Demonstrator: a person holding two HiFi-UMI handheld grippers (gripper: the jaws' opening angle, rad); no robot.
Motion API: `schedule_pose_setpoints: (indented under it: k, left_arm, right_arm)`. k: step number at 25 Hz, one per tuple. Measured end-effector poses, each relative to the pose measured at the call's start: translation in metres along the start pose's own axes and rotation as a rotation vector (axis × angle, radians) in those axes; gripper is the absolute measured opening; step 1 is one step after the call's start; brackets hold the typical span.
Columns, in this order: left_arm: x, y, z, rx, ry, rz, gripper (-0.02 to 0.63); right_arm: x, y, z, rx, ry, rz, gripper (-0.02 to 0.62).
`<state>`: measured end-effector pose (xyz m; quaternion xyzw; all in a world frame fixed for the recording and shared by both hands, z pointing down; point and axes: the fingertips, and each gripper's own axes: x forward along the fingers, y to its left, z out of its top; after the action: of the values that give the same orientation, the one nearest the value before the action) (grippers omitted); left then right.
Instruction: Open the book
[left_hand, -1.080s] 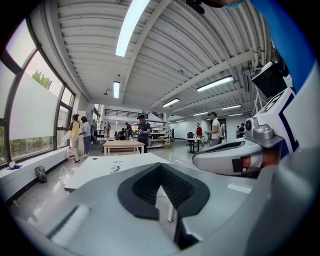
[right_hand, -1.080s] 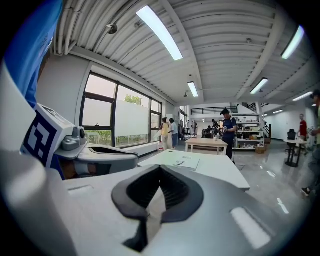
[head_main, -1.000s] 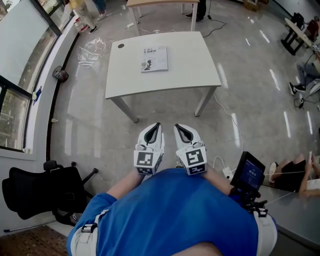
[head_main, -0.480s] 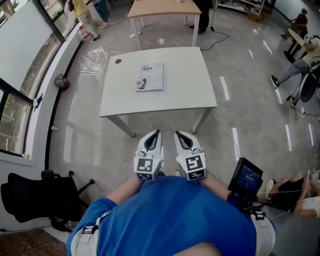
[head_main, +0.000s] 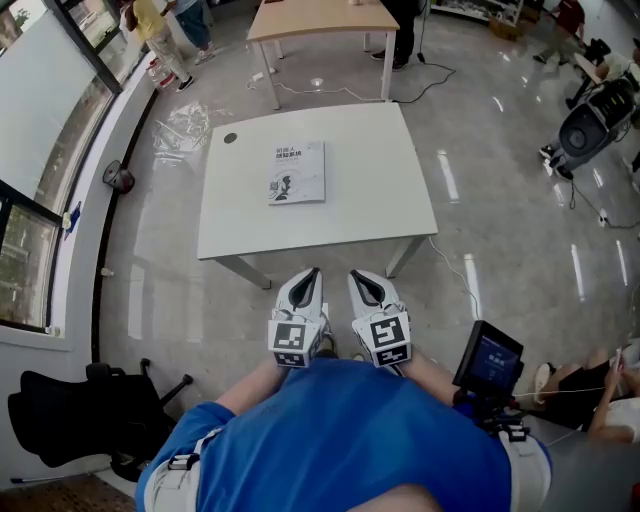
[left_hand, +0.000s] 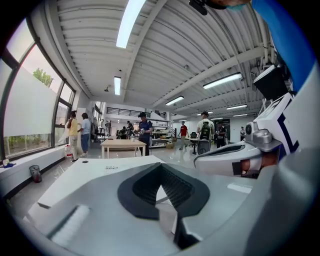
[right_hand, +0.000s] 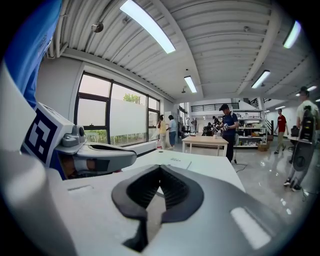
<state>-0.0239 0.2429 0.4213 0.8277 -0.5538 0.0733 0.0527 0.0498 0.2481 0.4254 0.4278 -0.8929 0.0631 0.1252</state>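
While the left gripper (head_main: 312, 275) and right gripper (head_main: 353, 277) hang clenched and empty, the closed book (head_main: 297, 172) lies well ahead on the counter (head_main: 370, 190), slightly left.

Book (head_main: 297, 172) cover print too small to read; wooden table (head_main: 322, 17) cut off by top edge; dark disc (head_main: 231, 139) unidentifiable.
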Motion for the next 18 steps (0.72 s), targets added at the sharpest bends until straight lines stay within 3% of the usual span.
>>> schedule_pose_setpoints:
  k: [7, 11, 18]
  left_arm:
    - [0.044, 0.051, 0.027, -0.013, -0.017, -0.032, 0.006]
    - [0.090, 0.099, 0.012, -0.006, -0.023, -0.055, 0.006]
    - [0.109, 0.136, 0.016, 0.002, -0.007, -0.083, 0.006]
  right_arm:
    - [0.058, -0.018, 0.033, -0.008, 0.000, -0.045, 0.003]
    - [0.125, -0.030, 0.031, -0.003, -0.019, -0.066, 0.003]
    - [0.162, -0.031, 0.044, 0.010, 0.001, -0.115, 0.003]
